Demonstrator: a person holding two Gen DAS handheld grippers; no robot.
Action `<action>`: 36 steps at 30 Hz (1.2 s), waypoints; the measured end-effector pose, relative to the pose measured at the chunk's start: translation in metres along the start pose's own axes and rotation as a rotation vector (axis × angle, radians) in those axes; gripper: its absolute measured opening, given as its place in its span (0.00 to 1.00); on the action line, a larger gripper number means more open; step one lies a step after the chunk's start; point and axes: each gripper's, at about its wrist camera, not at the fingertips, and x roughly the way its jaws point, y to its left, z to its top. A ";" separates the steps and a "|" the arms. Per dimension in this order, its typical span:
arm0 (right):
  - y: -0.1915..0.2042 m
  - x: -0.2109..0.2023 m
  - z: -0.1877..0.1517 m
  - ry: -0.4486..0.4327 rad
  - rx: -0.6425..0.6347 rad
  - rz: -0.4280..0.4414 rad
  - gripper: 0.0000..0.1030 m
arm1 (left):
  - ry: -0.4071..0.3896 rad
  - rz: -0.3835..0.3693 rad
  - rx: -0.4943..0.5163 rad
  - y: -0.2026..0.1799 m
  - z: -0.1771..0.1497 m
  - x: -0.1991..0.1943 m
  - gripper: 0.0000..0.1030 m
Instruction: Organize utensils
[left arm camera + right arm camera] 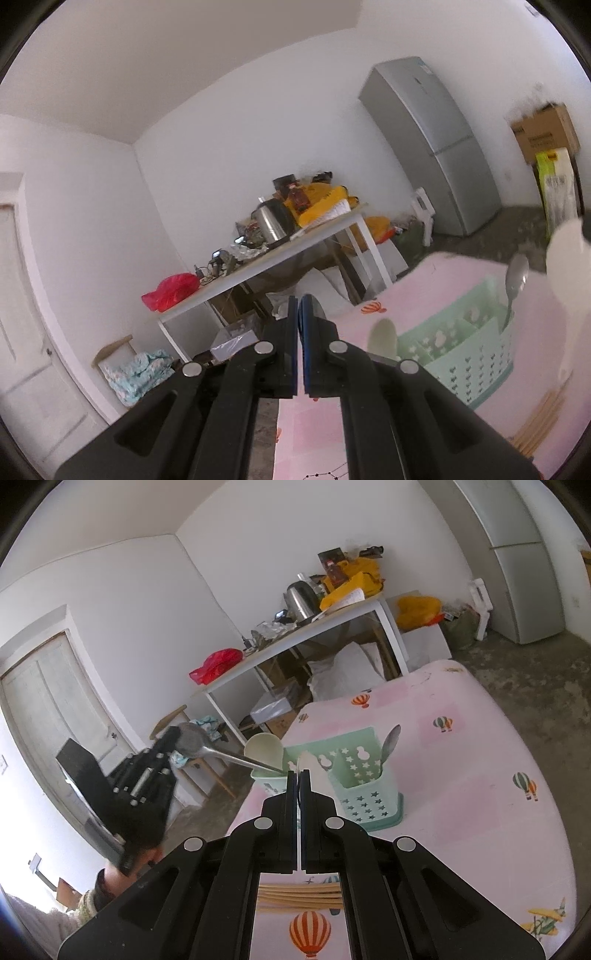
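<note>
A mint green caddy (369, 797) (472, 354) stands on the pink balloon tablecloth (480, 812). A cream spoon (264, 751) (384, 338) and an upright metal spoon (390, 744) (517, 277) stand in it. A second metal spoon (207, 748) slants out to the left, handle end in the caddy. My left gripper (173, 735) (297, 301) is shut on its bowl. My right gripper (299, 773) sits just in front of the caddy, shut on a white spoon (308, 762) (567, 266). Wooden chopsticks (299, 895) (543, 421) lie under it.
A white side table (280, 646) beyond the cloth's far edge carries a kettle (301, 600), a red bag (216, 664) and clutter. A grey fridge (432, 147) stands at the back right. A hand and sleeve (110, 882) hold the left gripper over the bare floor.
</note>
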 end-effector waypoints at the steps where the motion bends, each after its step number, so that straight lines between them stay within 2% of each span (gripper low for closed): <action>1: 0.000 0.000 0.000 0.000 0.000 0.000 0.00 | 0.009 -0.011 0.002 -0.003 -0.001 0.003 0.01; 5: 0.000 0.000 0.000 0.003 0.000 -0.004 0.00 | 0.065 -0.085 -0.042 -0.008 -0.006 0.014 0.03; 9: -0.001 0.001 0.000 0.005 0.003 -0.007 0.00 | 0.102 -0.221 -0.188 0.004 -0.009 0.027 0.06; 11: -0.001 0.001 -0.001 0.007 0.005 -0.007 0.00 | 0.122 -0.280 -0.271 0.011 -0.010 0.034 0.12; 14: -0.001 0.002 -0.001 0.008 0.006 -0.009 0.00 | 0.143 -0.371 -0.413 0.024 -0.013 0.044 0.29; 16: -0.001 0.002 0.000 0.009 0.006 -0.009 0.00 | 0.152 -0.436 -0.518 0.035 -0.017 0.049 0.33; 23: 0.000 0.002 -0.001 0.007 0.004 -0.010 0.00 | 0.127 -0.561 -0.762 0.066 -0.025 0.053 0.41; 27: 0.000 0.001 0.001 -0.002 0.004 -0.004 0.00 | 0.112 -0.575 -0.853 0.081 -0.029 0.054 0.41; 32: 0.002 -0.006 0.012 -0.027 0.005 0.042 0.00 | 0.115 -0.544 -0.851 0.088 -0.034 0.041 0.41; 36: 0.011 -0.013 0.031 -0.070 -0.017 0.079 0.00 | 0.137 -0.513 -0.812 0.085 -0.038 0.030 0.41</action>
